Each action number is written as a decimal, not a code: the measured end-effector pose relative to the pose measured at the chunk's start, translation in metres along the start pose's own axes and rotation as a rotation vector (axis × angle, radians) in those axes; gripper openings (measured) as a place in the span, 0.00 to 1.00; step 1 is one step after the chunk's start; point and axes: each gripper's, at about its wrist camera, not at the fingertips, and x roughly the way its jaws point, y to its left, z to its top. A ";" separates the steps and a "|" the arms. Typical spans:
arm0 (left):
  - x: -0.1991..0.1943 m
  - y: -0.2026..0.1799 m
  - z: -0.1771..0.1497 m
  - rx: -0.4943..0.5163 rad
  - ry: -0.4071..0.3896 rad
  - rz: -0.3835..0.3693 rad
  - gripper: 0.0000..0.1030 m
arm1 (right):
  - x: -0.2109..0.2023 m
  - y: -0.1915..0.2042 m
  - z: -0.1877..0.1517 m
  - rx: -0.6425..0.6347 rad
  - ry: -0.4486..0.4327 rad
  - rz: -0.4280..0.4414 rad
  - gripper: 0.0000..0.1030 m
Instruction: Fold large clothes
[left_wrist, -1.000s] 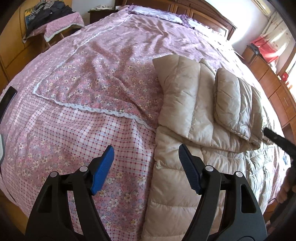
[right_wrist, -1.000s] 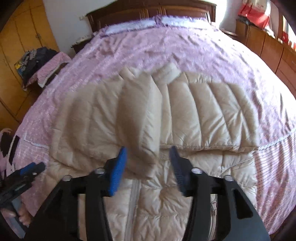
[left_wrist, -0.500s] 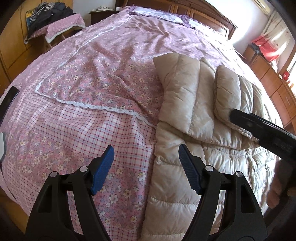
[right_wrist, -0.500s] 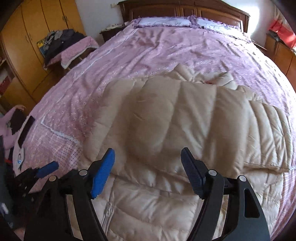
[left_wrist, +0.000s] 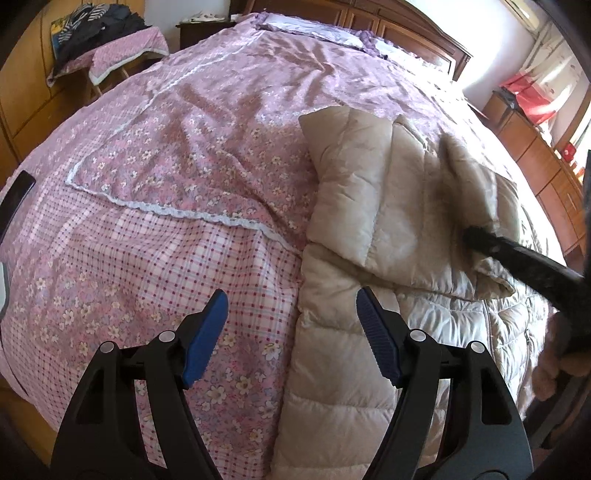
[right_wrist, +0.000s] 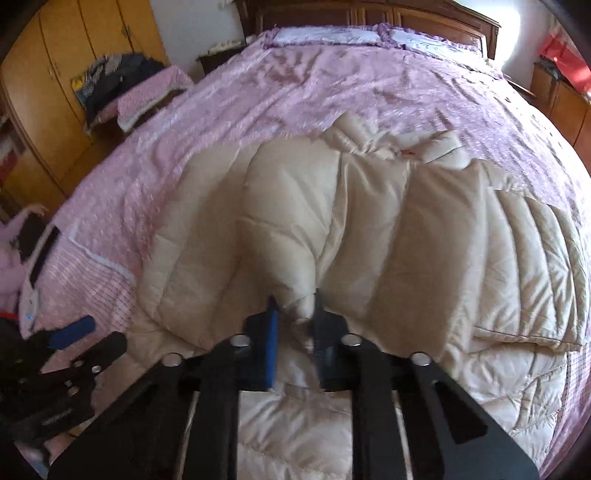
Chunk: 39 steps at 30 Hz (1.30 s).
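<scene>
The one beige down jacket (right_wrist: 388, 236) lay on the near right part of the pink bedspread (left_wrist: 207, 155), both sleeves already laid across its body. The right gripper (right_wrist: 294, 317) was pinched tight on the cuff of the upper sleeve (right_wrist: 284, 221), so I judged sleeve-folding underway. Two grippers: the left gripper (left_wrist: 290, 325) gaped empty over the bedspread; next, carry that cuff and release.

**No legible text**

No txt, label, brand or no. can be read in either view. Faint embossed lettering is seen on the left gripper (right_wrist: 70, 373) body in the right wrist view, too blurred to be made out.
</scene>
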 end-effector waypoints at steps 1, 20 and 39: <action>0.000 -0.001 0.001 0.002 -0.001 0.001 0.70 | -0.009 -0.005 0.001 0.007 -0.019 0.003 0.12; -0.003 -0.030 0.029 0.044 -0.035 0.005 0.70 | -0.088 -0.151 -0.019 0.248 -0.142 -0.079 0.11; 0.031 -0.025 0.054 -0.005 -0.029 0.035 0.70 | -0.073 -0.221 -0.054 0.423 -0.107 -0.191 0.63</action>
